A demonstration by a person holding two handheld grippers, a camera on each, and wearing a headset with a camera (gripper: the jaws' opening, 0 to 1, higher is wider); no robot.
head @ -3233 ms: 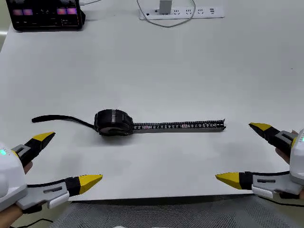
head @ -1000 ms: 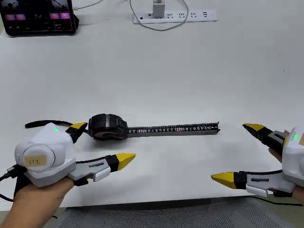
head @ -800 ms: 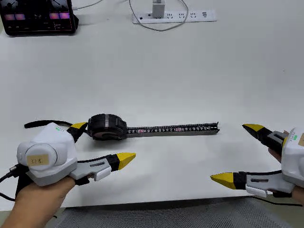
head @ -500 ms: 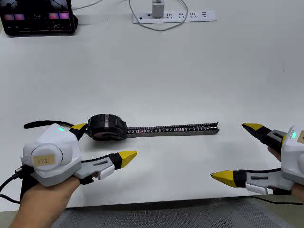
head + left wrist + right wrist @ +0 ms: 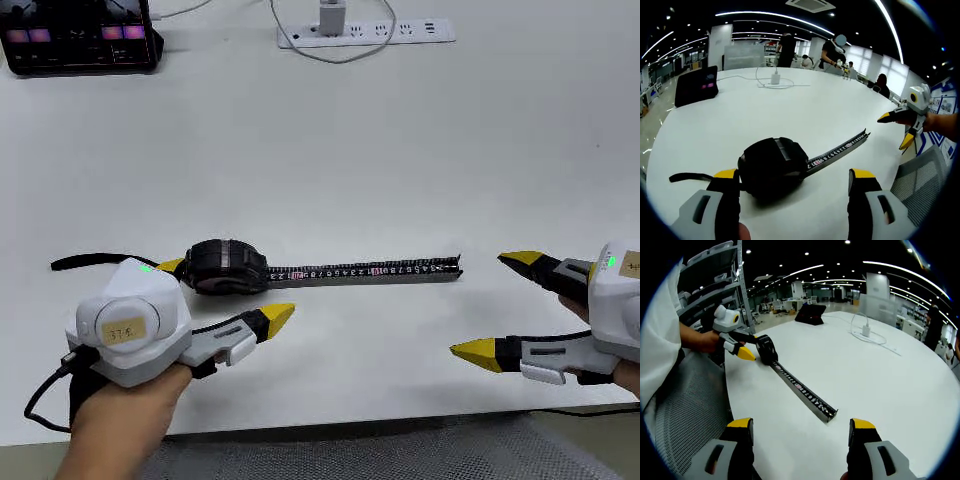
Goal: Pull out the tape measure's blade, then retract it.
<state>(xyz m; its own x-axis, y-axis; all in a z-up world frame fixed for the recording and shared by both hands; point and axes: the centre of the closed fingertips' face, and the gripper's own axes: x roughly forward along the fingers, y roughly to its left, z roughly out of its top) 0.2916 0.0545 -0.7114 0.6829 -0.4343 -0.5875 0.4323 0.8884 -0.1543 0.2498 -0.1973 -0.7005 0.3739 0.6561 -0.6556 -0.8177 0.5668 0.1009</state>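
The left gripper (image 5: 225,290) has moved in, open jaws flanking the case (image 5: 225,265), whose blade (image 5: 370,270) points at the open right gripper (image 5: 495,305).

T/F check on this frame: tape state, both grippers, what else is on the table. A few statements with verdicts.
1. The blade lies pulled out, flat on the table. True.
2. The left gripper is shut on the case. False: its jaws are open, with the case between them.
3. The right gripper grips the blade's tip. False: it is open and apart from the tip.
4. A power strip lies at the table's far side. True.
5. A black strap trails from the case, away from the blade. True.
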